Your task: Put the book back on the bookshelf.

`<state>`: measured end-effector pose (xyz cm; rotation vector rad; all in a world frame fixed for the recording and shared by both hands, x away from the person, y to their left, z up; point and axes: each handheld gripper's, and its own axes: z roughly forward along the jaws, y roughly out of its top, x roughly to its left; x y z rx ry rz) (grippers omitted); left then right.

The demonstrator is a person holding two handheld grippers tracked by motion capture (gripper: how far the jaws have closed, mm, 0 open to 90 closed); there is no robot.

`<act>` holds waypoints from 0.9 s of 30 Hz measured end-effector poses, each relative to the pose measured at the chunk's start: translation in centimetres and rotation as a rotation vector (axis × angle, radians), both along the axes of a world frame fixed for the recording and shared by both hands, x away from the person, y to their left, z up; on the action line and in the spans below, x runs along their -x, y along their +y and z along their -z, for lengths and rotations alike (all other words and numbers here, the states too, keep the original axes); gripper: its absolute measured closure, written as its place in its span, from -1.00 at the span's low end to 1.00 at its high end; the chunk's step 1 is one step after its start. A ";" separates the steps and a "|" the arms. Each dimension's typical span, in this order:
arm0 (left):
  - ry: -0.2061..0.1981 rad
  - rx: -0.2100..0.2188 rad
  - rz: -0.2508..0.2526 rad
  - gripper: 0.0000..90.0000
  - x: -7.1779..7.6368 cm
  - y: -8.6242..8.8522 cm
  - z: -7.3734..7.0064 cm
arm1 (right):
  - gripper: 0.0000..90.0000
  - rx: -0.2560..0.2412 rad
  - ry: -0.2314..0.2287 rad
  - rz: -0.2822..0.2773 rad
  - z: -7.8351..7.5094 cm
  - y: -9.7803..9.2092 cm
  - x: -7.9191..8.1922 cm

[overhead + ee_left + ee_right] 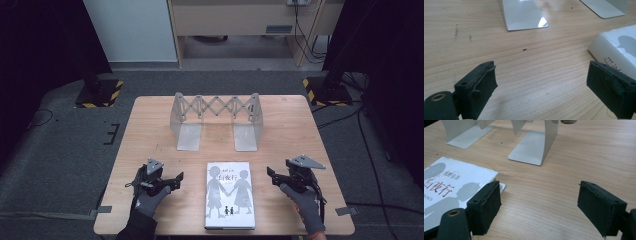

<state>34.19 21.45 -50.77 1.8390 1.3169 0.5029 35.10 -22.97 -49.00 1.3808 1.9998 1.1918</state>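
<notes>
With the white hardcover book printed with grey child silhouettes (229, 194) lying flat on the wooden table (150, 135) between both wide-open claws, left claw (176, 177) and right claw (271, 174) should probably close in level on its long edges.

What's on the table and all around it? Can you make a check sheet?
Surface: wooden table, a few small dark marks.
Job's things: white book lying flat, cover up, near the front edge; metal expanding bookend rack standing behind it, holding nothing.
Clutter: nothing seen.
Grippers: left gripper and right gripper open, one on each side of the book, not touching it.
Cables: several on the floor at right; more hang at the back.
Surroundings: grey carpet, two striped stand bases, wooden cabinet behind.
</notes>
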 end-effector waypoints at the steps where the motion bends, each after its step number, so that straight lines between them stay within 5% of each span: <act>1: 0.000 0.000 0.006 -0.81 0.0 -0.1 0.0 | -0.58 -0.003 0.002 -0.004 0.0 0.1 0.0; 27: -0.029 0.002 0.122 -0.86 0.7 -3.1 0.0 | -0.49 -0.038 0.024 -0.081 0.9 3.9 1.1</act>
